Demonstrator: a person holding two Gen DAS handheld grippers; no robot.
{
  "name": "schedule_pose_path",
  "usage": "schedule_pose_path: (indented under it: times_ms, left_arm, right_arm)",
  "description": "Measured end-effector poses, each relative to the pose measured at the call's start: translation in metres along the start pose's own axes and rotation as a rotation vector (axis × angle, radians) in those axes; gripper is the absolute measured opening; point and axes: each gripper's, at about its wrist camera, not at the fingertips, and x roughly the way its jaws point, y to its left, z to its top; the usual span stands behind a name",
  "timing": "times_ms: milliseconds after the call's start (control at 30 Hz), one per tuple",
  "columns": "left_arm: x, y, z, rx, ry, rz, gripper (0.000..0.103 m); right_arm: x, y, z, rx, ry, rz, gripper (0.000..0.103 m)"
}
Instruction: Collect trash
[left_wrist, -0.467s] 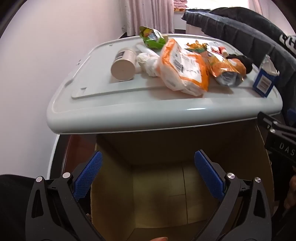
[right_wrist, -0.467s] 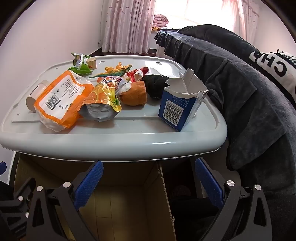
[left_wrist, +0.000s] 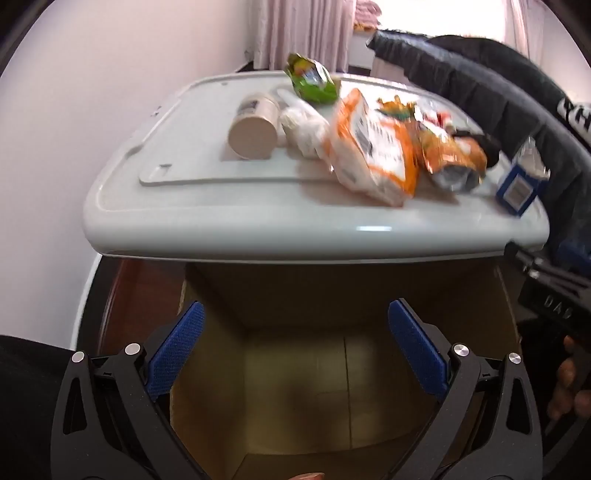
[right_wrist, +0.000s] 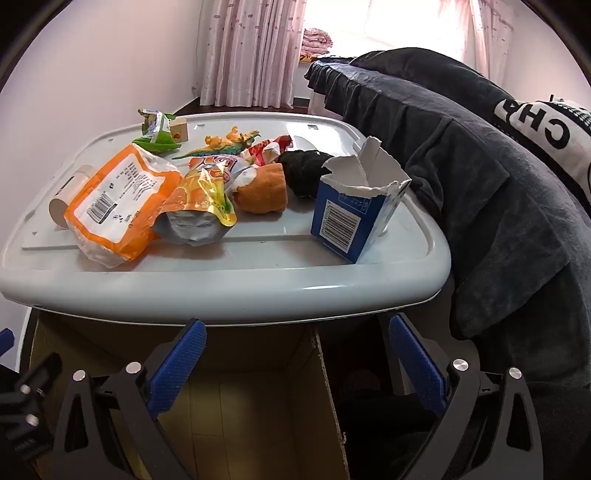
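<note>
Trash was spread on the grey lid (right_wrist: 229, 280).
Left gripper (left_wrist: 295, 350) and right gripper (right_wrist: 295, 354) were held wide and empty over the cardboard box (left_wrist: 295, 387).

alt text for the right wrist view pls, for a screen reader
The open, empty right claw hovers over a cardboard box, facing a grey lid strewn with trash: a torn blue carton, orange snack bags and small toys.

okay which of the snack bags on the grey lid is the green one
The green bag at the far left of the grey lid, standing beside a small wooden block. The other bags, nearer the front edge, are orange and orange-yellow.
</note>
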Motion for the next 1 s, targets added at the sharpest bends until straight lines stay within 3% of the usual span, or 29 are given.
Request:
schedule_pose_path:
  times_ms: [300, 567, 767, 1000]
  left_arm:
    - [-0.003, -0.002, 0.004, 0.038, -0.01, 0.075, 0.097]
    - [-0.007, 0.004, 0.014, 0.017, -0.019, 0.019, 0.097]
    - [-0.013, -0.009, 0.015, 0.085, -0.061, 0.043, 0.097]
    - [-0.007, -0.007, 0.016, 0.063, -0.028, 0.04, 0.097]
  right_arm:
    - [0.0, -0.004, -0.001, 0.009, -0.005, 0.015, 0.098]
    - [0.001, -0.005, -0.001, -0.001, -0.027, -0.015, 0.098]
    - [0.002, -0.01, -0.001, 0.014, -0.031, -0.007, 0.098]
    - [0.002, -0.008, -0.002, 0.004, -0.036, -0.011, 0.098]
